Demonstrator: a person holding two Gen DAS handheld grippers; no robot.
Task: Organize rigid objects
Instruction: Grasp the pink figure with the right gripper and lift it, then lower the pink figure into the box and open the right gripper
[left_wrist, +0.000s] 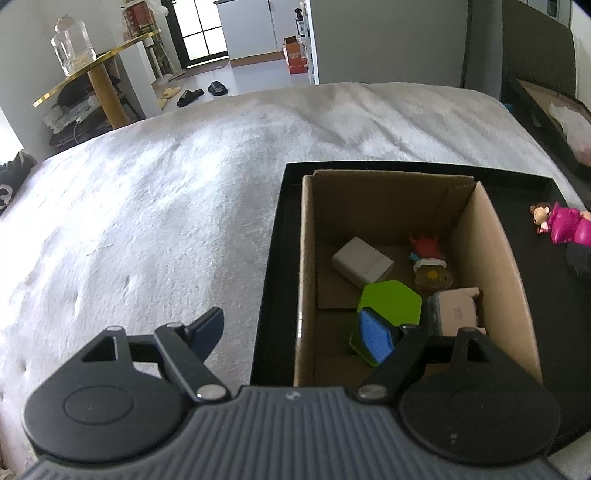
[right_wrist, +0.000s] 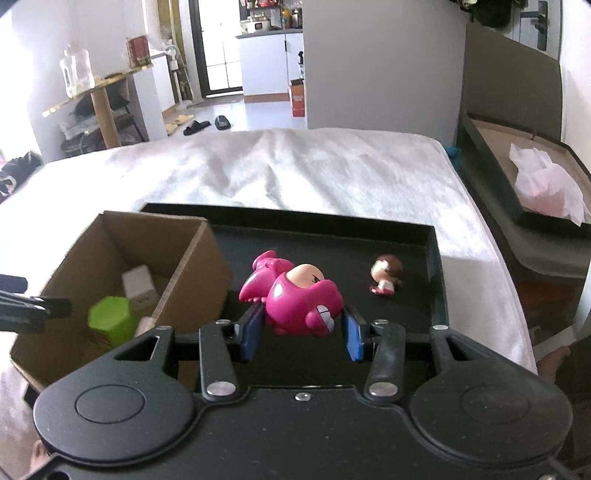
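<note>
- Right gripper (right_wrist: 301, 334): spread wide around the magenta figure (right_wrist: 295, 299), blue pads (right_wrist: 250, 334) flanking it on the black tray (right_wrist: 434, 266), contact unclear.
- Small brown-haired doll (right_wrist: 386, 275): lay apart, toward the tray's right wall.
- Left gripper (left_wrist: 291, 332): gaped wide, empty, at the cardboard box (left_wrist: 491, 236).
- Green hexagon (left_wrist: 391, 306), white block (left_wrist: 362, 263): inside the box.

A tray (right_wrist: 432, 254) lies on the bed (right_wrist: 295, 166). A cardboard box (right_wrist: 199, 266) stands in the left part of the tray, with a hexagon block (left_wrist: 391, 302), a small box (left_wrist: 362, 262) and two toys inside. To the right of the box, a big toy figure (right_wrist: 295, 295) lies on the tray, with a little doll (right_wrist: 386, 275) near it, further right.
</note>
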